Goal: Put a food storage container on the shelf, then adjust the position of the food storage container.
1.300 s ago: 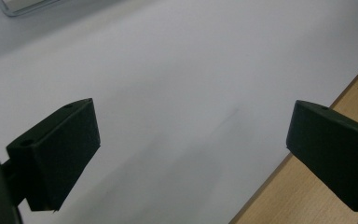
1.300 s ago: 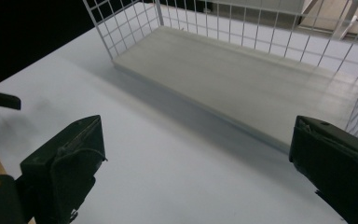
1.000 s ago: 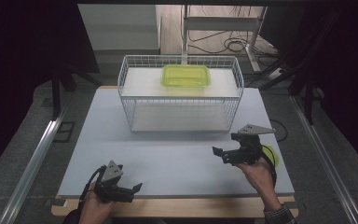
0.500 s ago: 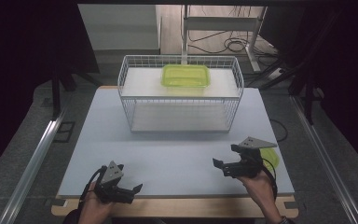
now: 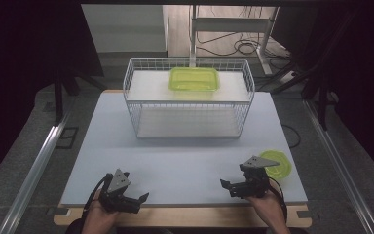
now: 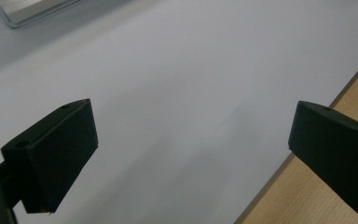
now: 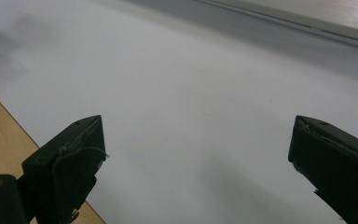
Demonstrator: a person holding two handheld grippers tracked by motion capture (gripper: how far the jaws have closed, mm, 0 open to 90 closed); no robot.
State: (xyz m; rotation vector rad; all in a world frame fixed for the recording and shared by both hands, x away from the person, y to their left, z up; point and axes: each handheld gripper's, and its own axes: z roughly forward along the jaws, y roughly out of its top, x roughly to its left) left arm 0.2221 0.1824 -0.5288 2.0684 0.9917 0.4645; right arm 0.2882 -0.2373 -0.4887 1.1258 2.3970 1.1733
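At the near edge of the tabletop (image 5: 185, 165) I held both tools low, and each was empty. The left tool (image 5: 143, 197) had its jaws wide apart, with only the pale surface and the wooden border between them. The right tool (image 5: 225, 184) also had its jaws apart, pointing to the left over the bare surface. Just to the right of my right hand lay the small green bowl (image 5: 278, 163), near the right edge of the tabletop. I judged that it was thin plastic, so light, a little slippery and easy to push away. I thought the best hold was on its rim, one jaw inside and one outside. Farther away stood the white wire basket (image 5: 190, 100), and on its upper shelf rested the green rectangular container (image 5: 194, 78), well apart from the bowl.
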